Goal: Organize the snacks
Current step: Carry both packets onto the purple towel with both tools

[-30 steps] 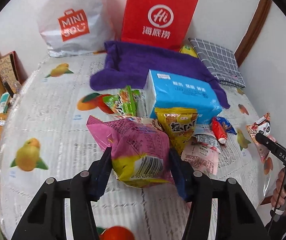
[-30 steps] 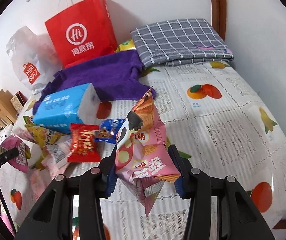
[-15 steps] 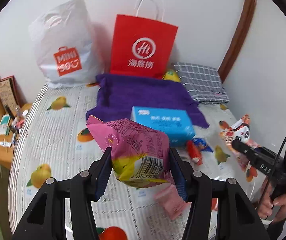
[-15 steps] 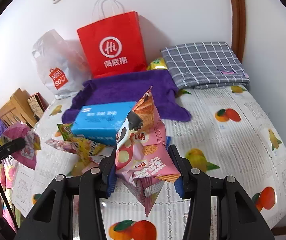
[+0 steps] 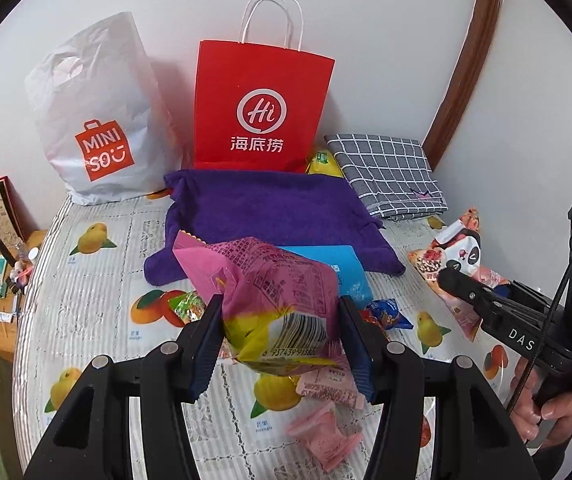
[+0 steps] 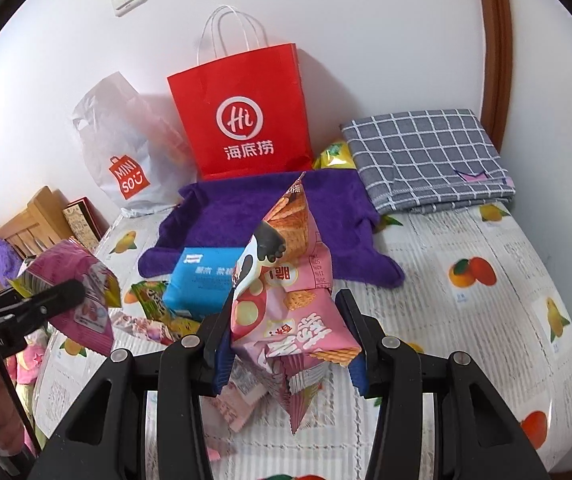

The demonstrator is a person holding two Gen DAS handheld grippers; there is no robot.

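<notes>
My left gripper is shut on a puffy magenta and yellow snack bag and holds it above the table. My right gripper is shut on a pink cracker snack bag, also held in the air; it shows at the right of the left wrist view. The magenta bag shows at the left of the right wrist view. Below lie a blue tissue pack, small pink packets and other loose snacks. A red paper bag and a white plastic bag stand against the wall.
A purple towel lies in front of the red bag. A folded grey checked cloth lies at the back right. The fruit-print tablecloth covers the table. Wooden furniture with small items stands at the left edge.
Both grippers have risen and pulled back from the snack pile with their bags. The red and white bags at the wall have come into full view.
</notes>
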